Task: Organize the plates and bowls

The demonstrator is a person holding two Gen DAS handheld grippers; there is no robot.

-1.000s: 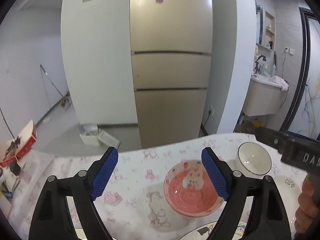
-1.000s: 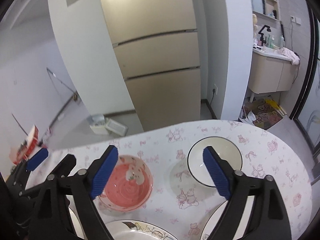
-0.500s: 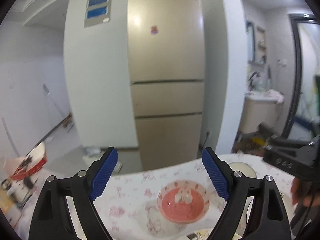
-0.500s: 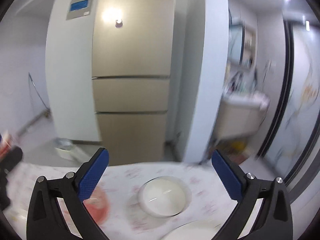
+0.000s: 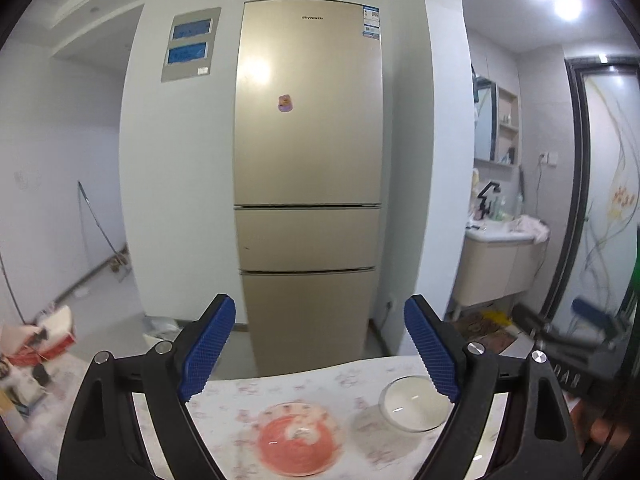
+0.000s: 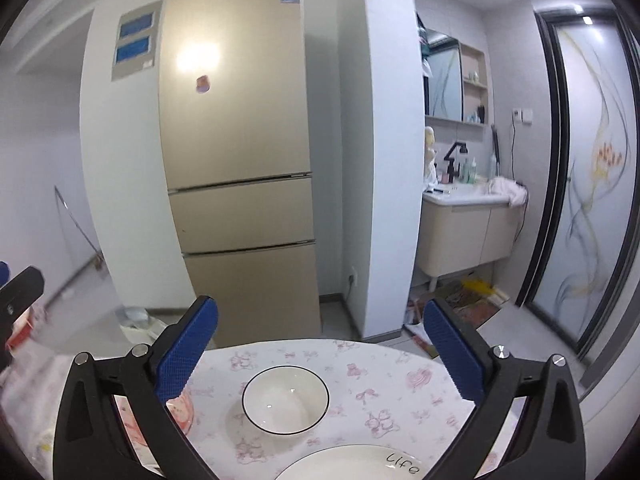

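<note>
A pink bowl (image 5: 297, 444) with a rabbit print sits on the patterned tablecloth (image 5: 352, 380), below my open, empty left gripper (image 5: 320, 354). A white bowl (image 5: 414, 404) with a thin black rim stands to its right. In the right wrist view the white bowl (image 6: 285, 399) lies between and beyond the blue pads of my open, empty right gripper (image 6: 320, 354). The pink bowl (image 6: 181, 410) peeks out behind the left finger. A white plate (image 6: 352, 462) lettered "Life" lies at the near edge. Both grippers are held above the table.
A gold three-door fridge (image 5: 308, 184) stands just beyond the table's far edge (image 6: 304, 342). A bathroom vanity (image 6: 466, 232) is at the right. A red-and-white box (image 5: 48, 334) sits at the far left. My right gripper (image 5: 568, 344) shows blurred in the left wrist view.
Both grippers have risen and tilted up, so the bowls have dropped low in both views. The right gripper has swung right, centring the white bowl. Both stay open and empty.
</note>
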